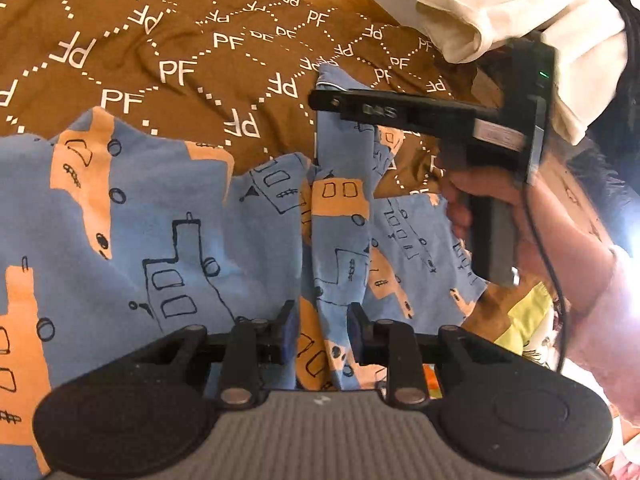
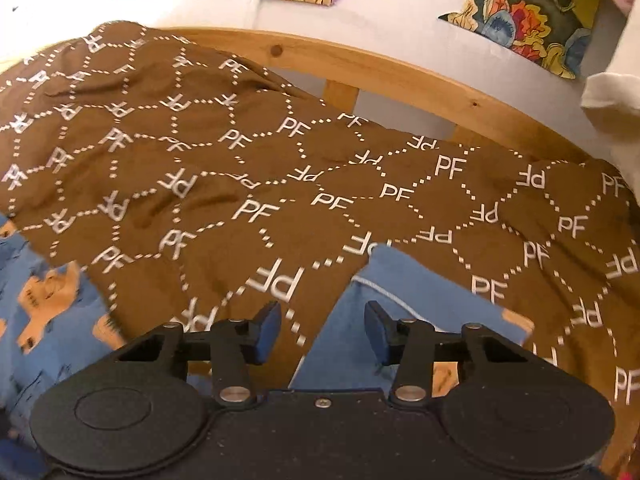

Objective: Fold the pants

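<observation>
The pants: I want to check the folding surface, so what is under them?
The pants lie on a brown bedspread printed with white PF letters. Anything beneath the bedspread is covered.

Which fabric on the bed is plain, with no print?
The cream cloth at the far right edge. The pants are blue with orange shapes, and the brown bedcover carries white PF lettering.

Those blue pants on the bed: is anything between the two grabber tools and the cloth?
Nothing visible. The left gripper is open, with a raised fold of the pants running between its fingers. The right gripper is also open, just over a blue pant end lying on the brown bedspread. Only air lies between.
</observation>
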